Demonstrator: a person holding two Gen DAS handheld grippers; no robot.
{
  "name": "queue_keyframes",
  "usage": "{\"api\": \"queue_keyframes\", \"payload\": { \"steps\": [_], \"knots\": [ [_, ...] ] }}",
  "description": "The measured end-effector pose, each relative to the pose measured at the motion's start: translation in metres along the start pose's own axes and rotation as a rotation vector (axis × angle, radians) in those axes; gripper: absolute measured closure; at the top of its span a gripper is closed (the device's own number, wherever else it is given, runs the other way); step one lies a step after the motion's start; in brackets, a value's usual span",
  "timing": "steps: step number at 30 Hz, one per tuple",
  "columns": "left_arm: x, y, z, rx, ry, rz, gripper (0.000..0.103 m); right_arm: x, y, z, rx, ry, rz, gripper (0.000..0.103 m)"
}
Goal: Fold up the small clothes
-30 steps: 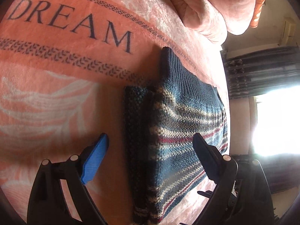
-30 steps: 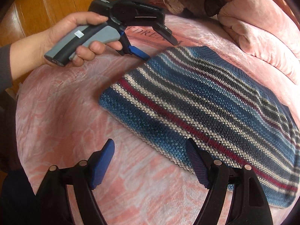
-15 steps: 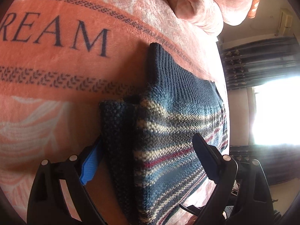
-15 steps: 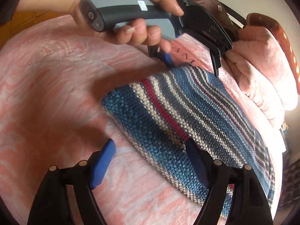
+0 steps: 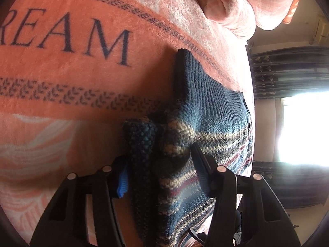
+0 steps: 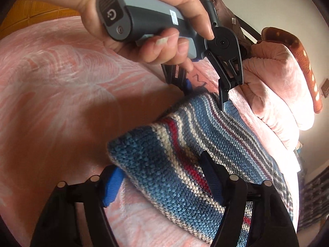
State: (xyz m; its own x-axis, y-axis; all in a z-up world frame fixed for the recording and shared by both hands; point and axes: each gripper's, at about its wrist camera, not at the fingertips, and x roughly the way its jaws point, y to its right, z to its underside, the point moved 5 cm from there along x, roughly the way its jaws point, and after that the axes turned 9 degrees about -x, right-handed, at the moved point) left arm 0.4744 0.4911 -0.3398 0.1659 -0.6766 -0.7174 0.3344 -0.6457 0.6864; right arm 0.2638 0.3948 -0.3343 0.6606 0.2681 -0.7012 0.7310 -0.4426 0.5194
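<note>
A knitted sweater (image 5: 213, 111) with blue, cream and red stripes lies folded on a pink blanket (image 5: 67, 94). My left gripper (image 5: 160, 164) has closed on its near corner, and the knit bunches up between the blue pads. From the right wrist view the same sweater (image 6: 181, 144) runs away to the right. There a hand (image 6: 144, 10) holds the left gripper (image 6: 205, 96), which pinches the far corner. My right gripper (image 6: 162, 175) is open and straddles the near corner, one finger under the edge and one over the stripes.
The blanket (image 6: 51, 78) carries dark lettering and a patterned band. A rolled pink quilt (image 5: 236, 0) lies beyond the sweater, also seen as the quilt (image 6: 277, 78). Dark curtains (image 5: 287, 72) and a bright window stand past the bed edge. A wooden floor (image 6: 30, 16) shows at the left.
The left gripper moved onto the sweater's corner and narrowed on it, bunching the knit. The right gripper advanced until the near corner sits between its open fingers.
</note>
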Motion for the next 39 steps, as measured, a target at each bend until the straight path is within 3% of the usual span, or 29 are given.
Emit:
{"api": "queue_keyframes", "payload": {
  "steps": [3, 6, 12, 23, 39],
  "knots": [
    [0.0, -0.002, -0.001, -0.01, -0.006, 0.002, 0.06, 0.0, -0.004, -0.004, 0.005, 0.007, -0.005, 0.047],
    [-0.001, -0.002, -0.001, -0.019, -0.007, 0.014, 0.073, -0.001, -0.003, -0.006, 0.039, 0.008, -0.018, 0.061],
    [-0.005, 0.004, 0.0, -0.029, -0.009, -0.006, 0.078, -0.01, 0.01, -0.008, 0.099, 0.026, -0.056, 0.075],
    [-0.02, 0.043, 0.004, 0.011, -0.003, -0.092, 0.079, -0.037, 0.049, -0.011, 0.184, 0.065, -0.069, 0.085],
    [-0.045, 0.129, 0.017, 0.089, 0.032, -0.161, 0.08, -0.086, 0.107, -0.007, 0.283, 0.132, -0.041, 0.089]
  ]
}}
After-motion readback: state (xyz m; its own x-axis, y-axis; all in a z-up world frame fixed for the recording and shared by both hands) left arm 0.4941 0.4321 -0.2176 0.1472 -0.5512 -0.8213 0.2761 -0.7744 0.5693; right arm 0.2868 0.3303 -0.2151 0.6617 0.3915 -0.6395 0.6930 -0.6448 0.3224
